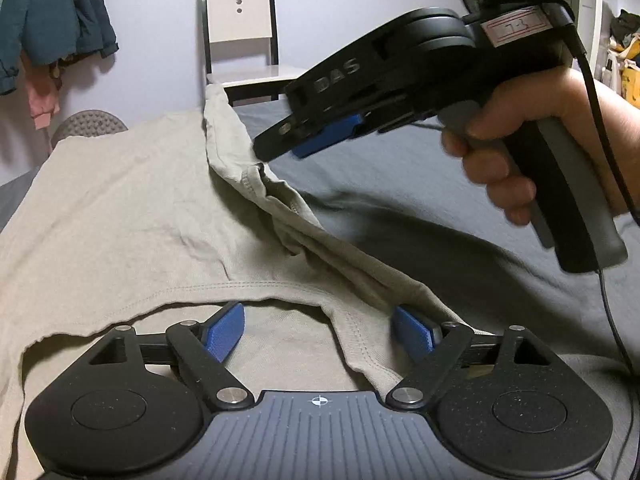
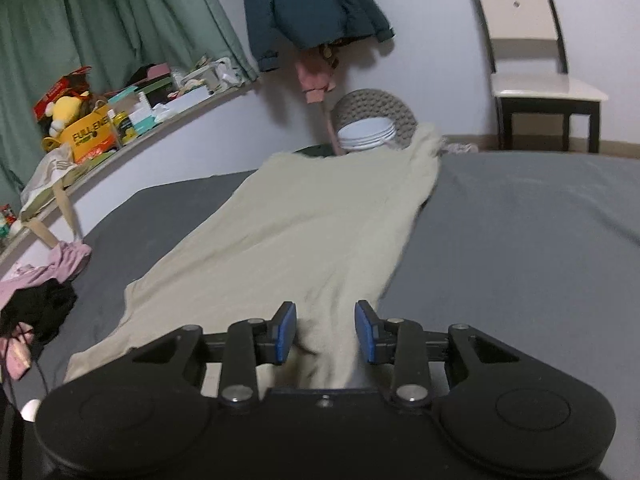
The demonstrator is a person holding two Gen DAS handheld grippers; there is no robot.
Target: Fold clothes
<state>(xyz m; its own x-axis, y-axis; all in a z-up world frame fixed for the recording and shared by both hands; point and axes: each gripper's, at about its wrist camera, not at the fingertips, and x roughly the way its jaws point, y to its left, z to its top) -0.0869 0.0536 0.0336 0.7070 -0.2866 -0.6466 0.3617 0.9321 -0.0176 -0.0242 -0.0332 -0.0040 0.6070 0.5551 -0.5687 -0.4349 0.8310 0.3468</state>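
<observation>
A beige shirt (image 1: 120, 208) lies spread lengthwise on the grey bed (image 1: 400, 184). Its right side is folded over into a raised ridge that runs from the far end down to my left gripper (image 1: 318, 332). That gripper is open wide at the shirt's near edge, with cloth draped over its right finger. A hand (image 1: 520, 128) holds my right gripper (image 1: 276, 148), whose tip sits just above the ridge. In the right wrist view the right gripper (image 2: 326, 332) is part open, a bunched fold of the shirt (image 2: 300, 220) between its blue pads.
A white chair (image 2: 528, 60) stands past the bed's far end. A dark jacket (image 2: 316, 4) hangs on the wall. A pink and black clothes pile (image 2: 36, 300) lies at the bed's left edge (image 2: 120, 208). A cluttered ledge (image 2: 120, 112) runs along the left wall.
</observation>
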